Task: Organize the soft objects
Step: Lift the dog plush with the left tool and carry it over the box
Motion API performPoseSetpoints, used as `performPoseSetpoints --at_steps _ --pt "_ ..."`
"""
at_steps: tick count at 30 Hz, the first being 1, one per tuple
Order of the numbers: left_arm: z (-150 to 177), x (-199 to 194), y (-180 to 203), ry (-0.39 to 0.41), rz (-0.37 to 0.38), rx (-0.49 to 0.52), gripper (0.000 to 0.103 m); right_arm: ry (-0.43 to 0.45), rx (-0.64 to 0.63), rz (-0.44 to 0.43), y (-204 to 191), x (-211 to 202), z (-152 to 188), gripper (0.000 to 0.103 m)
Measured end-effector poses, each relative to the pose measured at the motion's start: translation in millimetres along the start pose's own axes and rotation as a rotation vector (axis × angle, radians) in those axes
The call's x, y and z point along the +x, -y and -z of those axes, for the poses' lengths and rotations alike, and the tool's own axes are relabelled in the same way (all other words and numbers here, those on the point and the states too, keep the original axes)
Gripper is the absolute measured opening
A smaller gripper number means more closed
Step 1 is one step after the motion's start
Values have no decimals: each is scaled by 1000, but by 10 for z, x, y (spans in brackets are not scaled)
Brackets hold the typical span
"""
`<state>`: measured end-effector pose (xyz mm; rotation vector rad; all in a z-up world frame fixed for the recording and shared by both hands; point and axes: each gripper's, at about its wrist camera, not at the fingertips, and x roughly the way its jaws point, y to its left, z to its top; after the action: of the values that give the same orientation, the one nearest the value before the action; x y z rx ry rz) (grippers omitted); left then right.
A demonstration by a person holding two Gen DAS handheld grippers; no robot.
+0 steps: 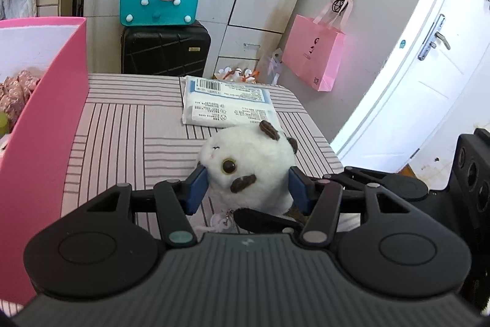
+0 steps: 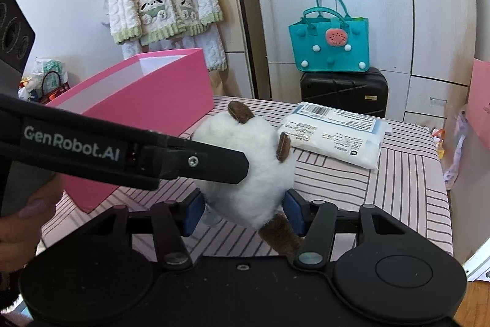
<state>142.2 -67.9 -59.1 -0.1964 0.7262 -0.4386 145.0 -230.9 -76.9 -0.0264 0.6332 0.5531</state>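
A white plush toy [image 1: 249, 164] with brown ears and a brown tail sits between both grippers above the striped table. My left gripper [image 1: 248, 189] has its blue pads pressed on the toy's two sides. My right gripper [image 2: 243, 212] also has its blue pads against the same plush toy [image 2: 245, 149], at its lower end by the tail. In the right wrist view the left gripper's black finger [image 2: 196, 161] crosses the toy from the left. A pink box [image 1: 46, 124] stands at the left and holds floral fabric [image 1: 15, 94].
A white wrapped pack [image 1: 228, 104] lies at the table's far side. The striped table [image 1: 122, 127] ends at a right edge near a white door [image 1: 428, 66]. Behind stand a black suitcase [image 1: 165, 49], a teal bag [image 1: 160, 0] and a hanging pink bag [image 1: 312, 57].
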Motion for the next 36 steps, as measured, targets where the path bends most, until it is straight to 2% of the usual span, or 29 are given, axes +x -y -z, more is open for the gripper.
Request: performPoseSetpoints --at_steps 9,15,21,31,36 --pt "90 -347 -47 -22 33 -14 55 -28 -36 -43 -171 -194 -17 61" --pt "61 -664 -75 -54 45 22 55 -52 -97 -58 -383 -319 -55 61" --pt "59 -1141 -166 -17 82 46 55 -43 -175 -95 -676 -487 -141 61" --pt "71 -1743 -411 67 9 74 55 -35 -244 -221 -1143 -571 -477 60" --pt "2 -1997 -584 139 -51 60 55 -19 -309 -259 -1408 -527 -728 60"
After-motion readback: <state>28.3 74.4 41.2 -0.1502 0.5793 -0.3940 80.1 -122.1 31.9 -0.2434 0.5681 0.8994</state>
